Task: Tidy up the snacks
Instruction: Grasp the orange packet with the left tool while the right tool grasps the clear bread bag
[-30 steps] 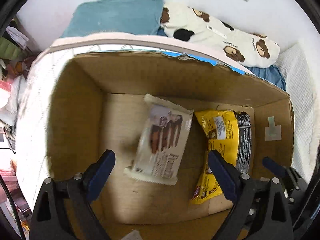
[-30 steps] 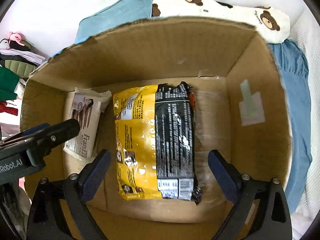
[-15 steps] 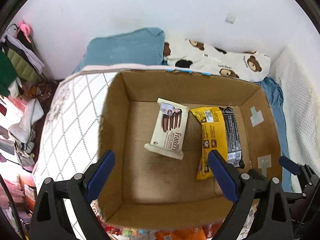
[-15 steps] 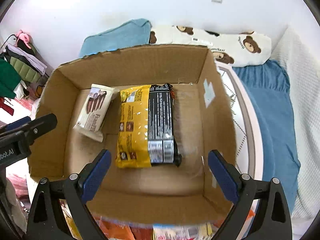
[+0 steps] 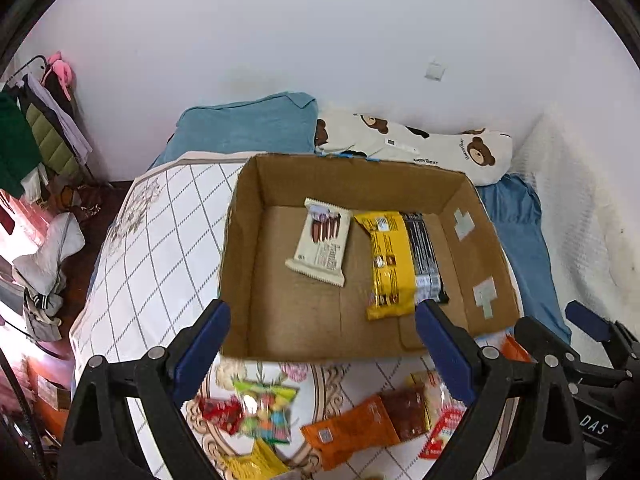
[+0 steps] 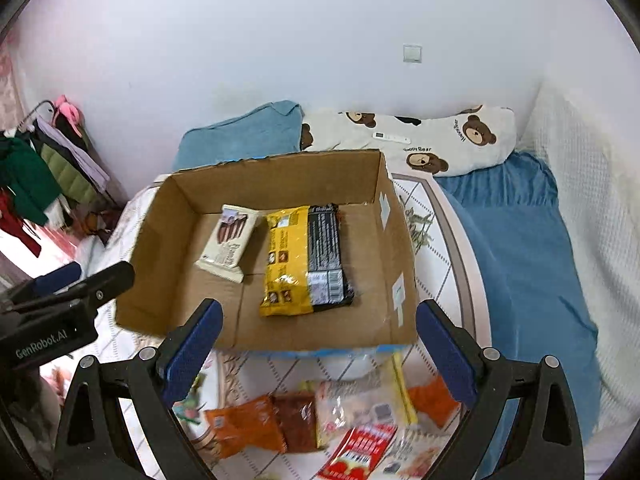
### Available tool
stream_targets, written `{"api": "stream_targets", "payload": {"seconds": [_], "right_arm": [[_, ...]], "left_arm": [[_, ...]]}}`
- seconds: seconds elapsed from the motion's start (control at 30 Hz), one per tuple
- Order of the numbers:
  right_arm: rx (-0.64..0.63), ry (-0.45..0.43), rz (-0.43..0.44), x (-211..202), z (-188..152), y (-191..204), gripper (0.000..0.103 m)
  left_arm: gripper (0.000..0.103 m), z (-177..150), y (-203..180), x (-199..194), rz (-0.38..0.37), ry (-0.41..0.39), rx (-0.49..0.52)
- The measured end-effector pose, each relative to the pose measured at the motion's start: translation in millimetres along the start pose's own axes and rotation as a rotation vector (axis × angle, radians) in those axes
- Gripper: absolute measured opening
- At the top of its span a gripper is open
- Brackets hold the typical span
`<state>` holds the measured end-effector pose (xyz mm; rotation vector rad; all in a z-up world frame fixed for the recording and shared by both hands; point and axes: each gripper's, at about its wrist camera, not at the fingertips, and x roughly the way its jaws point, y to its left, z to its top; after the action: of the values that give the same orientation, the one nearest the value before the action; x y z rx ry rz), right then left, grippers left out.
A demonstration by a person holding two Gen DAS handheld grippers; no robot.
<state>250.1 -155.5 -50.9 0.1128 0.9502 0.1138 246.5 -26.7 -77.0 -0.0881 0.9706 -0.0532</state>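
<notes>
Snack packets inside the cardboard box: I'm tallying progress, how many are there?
2. A cream wafer packet lies left of centre; a yellow-and-black packet lies beside it, to its right. Nothing looks hidden in the brown cardboard box.

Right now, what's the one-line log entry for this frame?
left gripper: open, empty | right gripper: open, empty | cardboard box: cream wafer pack, yellow-black bag | loose snacks: outside box

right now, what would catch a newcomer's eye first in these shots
The open cardboard box on the bed stands out, with a yellow and black snack bag lying flat inside beside a cream wafer pack. In front of the box, loose bright snack packets lie scattered between the open right gripper jaws.
</notes>
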Motion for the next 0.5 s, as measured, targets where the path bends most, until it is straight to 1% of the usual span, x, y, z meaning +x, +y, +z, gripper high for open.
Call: {"api": "stream_targets", "payload": {"seconds": [0.07,0.1,0.17,0.2,0.23,0.3,0.37,0.4,0.47,0.5], "right_arm": [[0.024,0.014,0.016,-5.1,-10.2,-3.1,0.099],[0.037,0.027,0.024,-5.2,-15.3,-4.8,0.099],[0.072,0.066,0.042,-1.3,-29.3,-10.5,0.099],[0.103,0.102,0.053,4.1,-39.2,-15.6,0.099],[0.131,0.129,0.064,9.0,-47.7,-20.2,0.099],[0.206,0.194,0.088,23.0,-70.3,-34.4,0.099],[0.278,0.249,0.093,35.5,-92.9,-49.7,0.099],[0.306,0.267,0.097,39.5,-100.9,-55.9,0.097],[0.370,0.306,0.111,47.9,-118.4,-69.7,0.094],[0.401,0.332,0.109,53.4,-128.6,-77.3,0.093]], "left_arm": [[0.095,-11.3,0.1,-2.3,-0.008,0.017,0.008],[0.095,-19.3,-0.7,-0.5,-0.001,0.038,0.020],[0.095,-34.4,-5.4,7.4,0.003,0.078,0.065],[0.095,-46.7,-10.9,16.7,0.024,0.109,0.119],[0.095,-55.7,-16.3,26.1,0.028,0.141,0.170],[0.095,-73.9,-29.2,50.3,0.045,0.224,0.286],[0.095,-93.7,-44.2,76.4,0.053,0.312,0.406],[0.095,-102.7,-49.4,86.1,0.060,0.339,0.453],[0.095,-123.1,-64.2,106.8,0.048,0.393,0.568],[0.095,-132.4,-71.7,117.2,0.063,0.415,0.628]]}}
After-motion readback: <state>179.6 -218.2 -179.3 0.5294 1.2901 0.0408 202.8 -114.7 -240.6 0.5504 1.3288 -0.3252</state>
